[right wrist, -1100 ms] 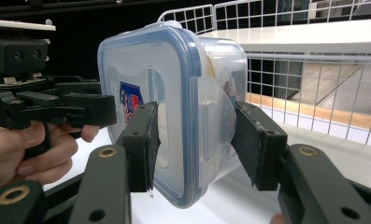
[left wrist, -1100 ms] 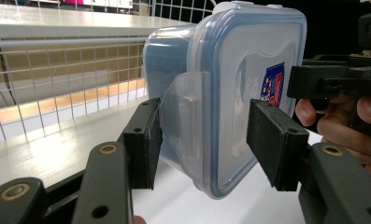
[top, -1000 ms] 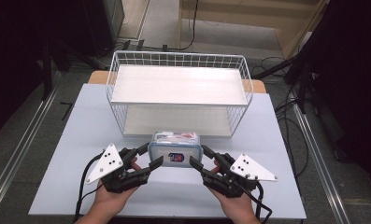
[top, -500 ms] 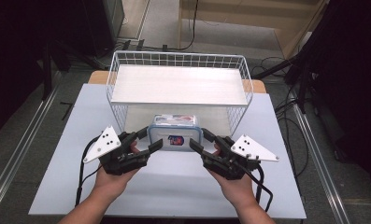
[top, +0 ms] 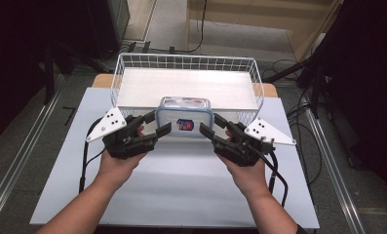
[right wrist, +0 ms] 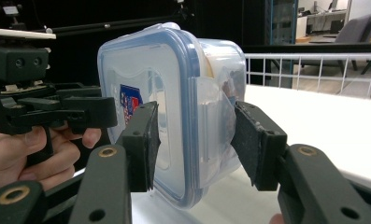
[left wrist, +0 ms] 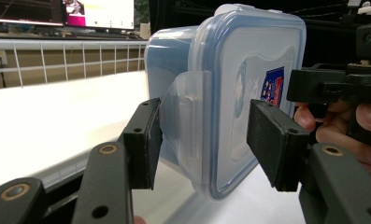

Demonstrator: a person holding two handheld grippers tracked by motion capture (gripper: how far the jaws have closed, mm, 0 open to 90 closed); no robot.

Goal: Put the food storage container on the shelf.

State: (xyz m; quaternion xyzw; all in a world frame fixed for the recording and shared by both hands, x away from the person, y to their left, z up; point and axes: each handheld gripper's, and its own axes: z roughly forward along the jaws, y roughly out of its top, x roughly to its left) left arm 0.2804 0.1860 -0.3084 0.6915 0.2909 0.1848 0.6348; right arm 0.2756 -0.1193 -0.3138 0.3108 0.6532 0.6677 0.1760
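A clear plastic container [top: 183, 119] with a blue-rimmed lid and a red and blue sticker is held up on its edge, lid toward me, just in front of the wire basket [top: 132, 63]. My left gripper [top: 158, 123] is shut on its left side. In the left gripper view, the jaws straddle the side clip of the container [left wrist: 220, 93]. My right gripper [top: 211, 124] is shut on the opposite side. In the right gripper view, its pads press the lid face and the clip flap of the container [right wrist: 174, 107].
The white wire basket stands at the back of the pale table [top: 181, 190], with a white board [top: 186, 87] lying flat inside it. Cables trail from both grippers toward the near edge. Dark floor and metal rails flank the table.
Both grippers have risen and moved toward the basket, carrying the container from the table surface up to the basket's front wall.
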